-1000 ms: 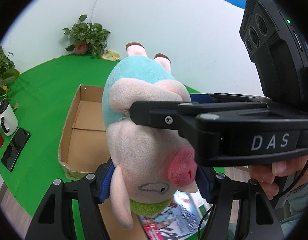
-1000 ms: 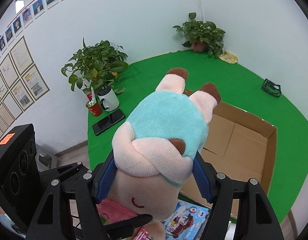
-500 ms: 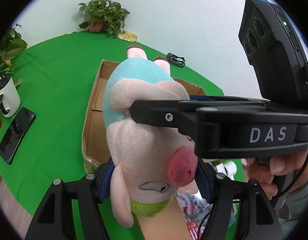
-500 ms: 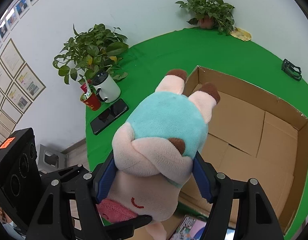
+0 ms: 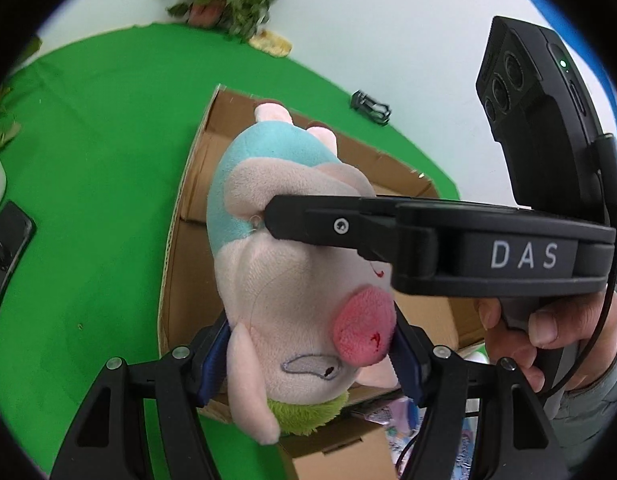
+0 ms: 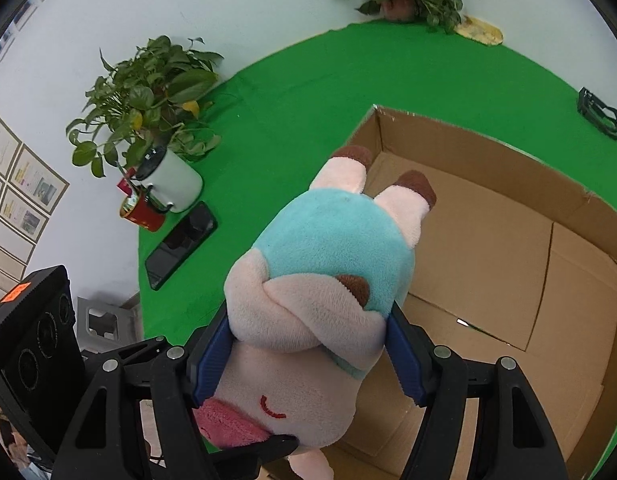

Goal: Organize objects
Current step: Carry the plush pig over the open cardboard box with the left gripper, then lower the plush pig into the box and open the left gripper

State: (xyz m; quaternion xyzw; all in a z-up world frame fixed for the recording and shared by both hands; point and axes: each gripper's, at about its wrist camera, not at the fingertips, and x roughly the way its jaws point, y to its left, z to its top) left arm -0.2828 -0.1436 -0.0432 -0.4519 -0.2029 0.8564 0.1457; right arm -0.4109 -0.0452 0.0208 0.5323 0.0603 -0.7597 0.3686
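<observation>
Now carried over the open brown cardboard box (image 6: 508, 248); pink plush pig in blue shirt (image 6: 328, 280) pinched between left claw (image 5: 308, 356) and right claw (image 6: 308, 356), both clamped on it.

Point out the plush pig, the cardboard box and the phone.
plush pig (image 6: 340, 240), right wrist view, on its blue back.
cardboard box (image 6: 488, 240), right wrist view, on the bare inner floor.
phone (image 6: 180, 246), right wrist view, on the dark screen.

Plush pig (image 6: 324, 288): pale pink body, turquoise shirt, brown hooves, rose snout, green tuft. Claw pads (image 6: 210, 356): blue on black frames. Box (image 6: 508, 240): plain tan cardboard. Desk (image 6: 308, 92): solid green. Mug (image 6: 176, 182): white. Cup (image 6: 142, 212): red. Phone (image 6: 180, 244): black.
</observation>
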